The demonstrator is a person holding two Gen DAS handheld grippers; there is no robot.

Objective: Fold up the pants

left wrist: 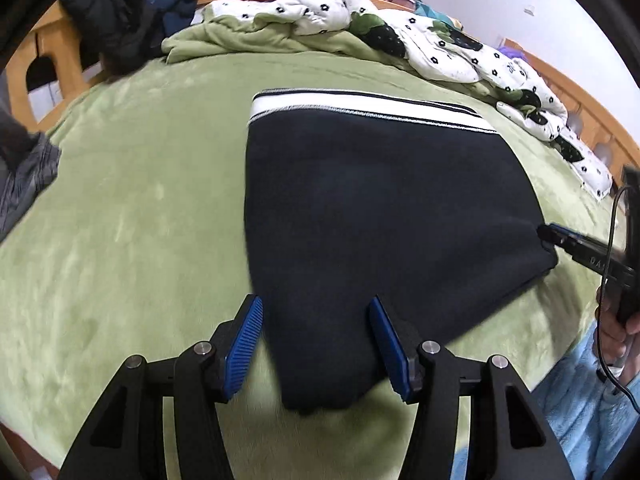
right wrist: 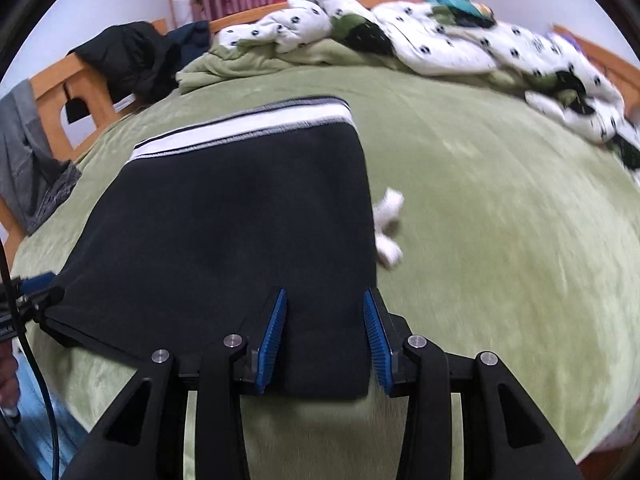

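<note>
Two grippers work over dark pants (left wrist: 380, 208) that lie folded on a green blanket (left wrist: 120, 220) spread over the bed. The left gripper (left wrist: 316, 344) stands with its blue pads (left wrist: 244, 344) spread apart, the near corner of the pants lying between them; the cloth reaches the right pad, but motion blur hides whether either pad presses on it. The right gripper (right wrist: 325, 338) straddles the pants' near right edge, its jaws partly apart and not closing on the fabric, with a gap showing beside each pad. The white waistband (right wrist: 240, 128) with dark stripes lies at the far end. From the left wrist view, the right gripper's tip touches the pants' right corner, and letters on its arm are cut off and unreadable. A hand (left wrist: 616, 332) with a light blue sleeve grips its handle. Something small and white (right wrist: 388, 224) beside the pants is too blurred to identify. A rumpled patterned quilt (left wrist: 400, 28) lies at the far side.
</note>
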